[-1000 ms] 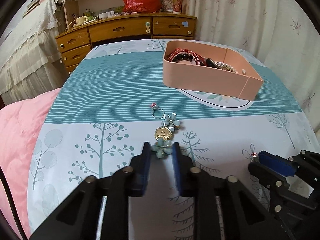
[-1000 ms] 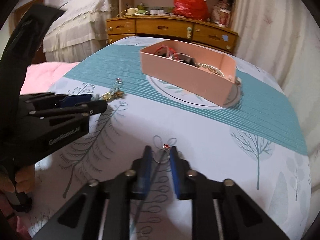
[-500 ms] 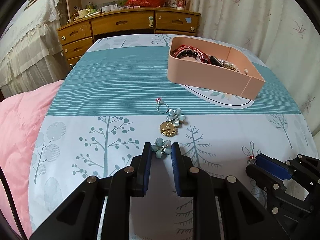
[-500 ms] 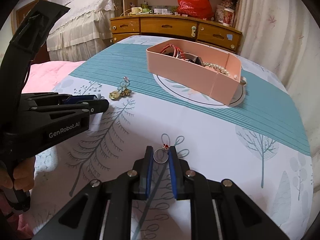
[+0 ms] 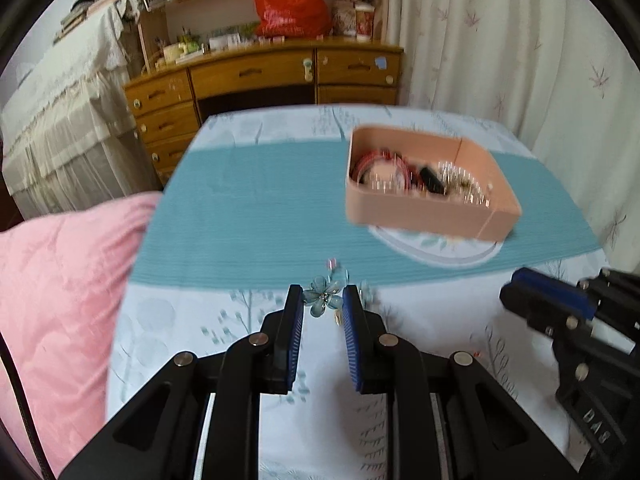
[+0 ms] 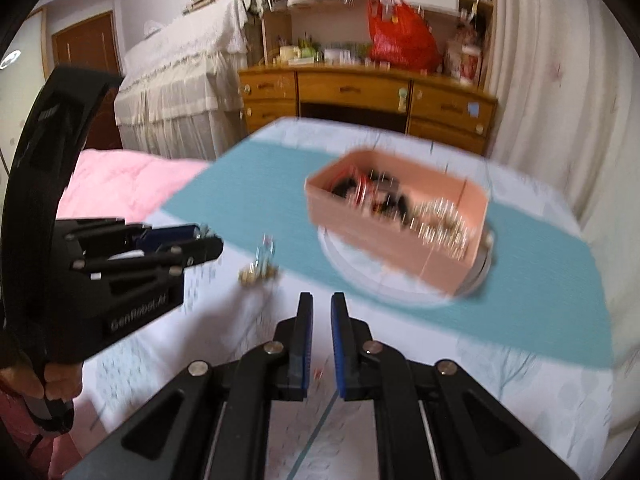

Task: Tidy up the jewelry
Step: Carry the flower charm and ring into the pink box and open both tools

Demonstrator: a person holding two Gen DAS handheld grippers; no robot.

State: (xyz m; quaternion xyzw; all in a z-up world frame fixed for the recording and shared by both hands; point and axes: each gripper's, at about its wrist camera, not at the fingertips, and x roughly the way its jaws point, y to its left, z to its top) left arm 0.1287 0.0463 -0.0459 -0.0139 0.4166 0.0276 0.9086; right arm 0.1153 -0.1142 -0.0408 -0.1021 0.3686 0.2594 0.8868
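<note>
**Left gripper carrying a flower charm above the tablecloth**

The left gripper (image 5: 322, 300) is pointing forward over the table, its blue pads pinching a pale blue flower charm (image 5: 322, 299) between the fingertips. The charm is sitting at the very tips, clear of the cloth. Just beyond it, blurred, a small ring with a pink stone (image 5: 335, 268) is lying at the edge of the teal stripe of the tablecloth (image 5: 248, 200).

The right gripper (image 6: 321, 304) is angling forward and slightly down toward the pink jewelry box (image 6: 384, 236), its pads standing close together with a narrow gap between them. Whether anything is being held in that gap I cannot tell; the frame is smeared by motion.

The box is resting on a white round plate (image 6: 352, 280) toward the right of the table, holding bracelets and beads. In the right wrist view, a gold pendant (image 6: 256, 274) is lying on the cloth between the left gripper and the box. The person's left hand (image 6: 44, 380) is gripping the left tool's handle.
</note>
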